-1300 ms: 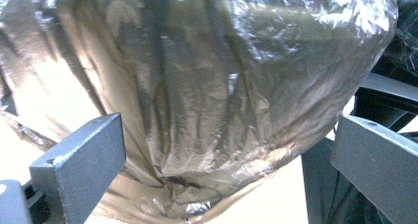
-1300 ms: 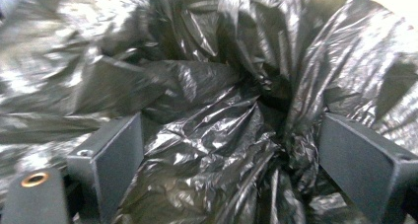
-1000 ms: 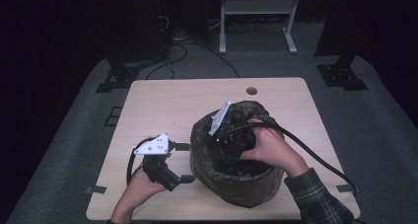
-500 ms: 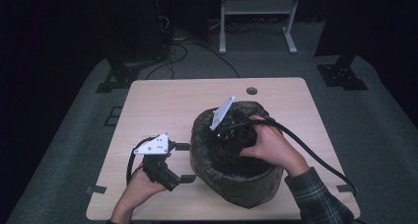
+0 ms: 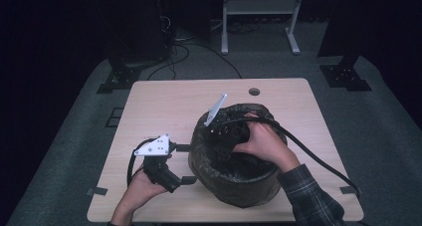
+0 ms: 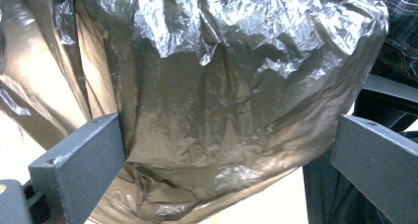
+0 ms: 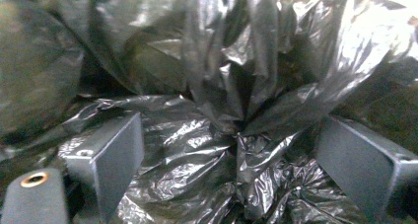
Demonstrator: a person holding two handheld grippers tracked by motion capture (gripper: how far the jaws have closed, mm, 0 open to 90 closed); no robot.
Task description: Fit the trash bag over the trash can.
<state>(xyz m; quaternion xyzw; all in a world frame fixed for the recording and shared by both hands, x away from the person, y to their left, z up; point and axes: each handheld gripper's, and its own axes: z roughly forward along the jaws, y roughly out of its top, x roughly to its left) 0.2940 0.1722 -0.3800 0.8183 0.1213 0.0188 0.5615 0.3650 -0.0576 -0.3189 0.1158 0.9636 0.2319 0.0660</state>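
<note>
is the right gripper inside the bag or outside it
Inside. In the high view the right gripper reaches down through the black bag's open mouth, and its own view shows crumpled black plastic between its open jaws.

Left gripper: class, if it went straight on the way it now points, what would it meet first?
The left gripper points at the outer side of the black bag-lined bin. Its open fingers frame that crinkled plastic, so the bag's wall would likely come first; the gap left is hard to judge.

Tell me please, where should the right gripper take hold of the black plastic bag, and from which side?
Probably the gathered folds of the black plastic bag just ahead of the open right gripper, approached from above, inside the bag's mouth: the film bunches there into a narrow ridge that fits between the jaws.
</note>
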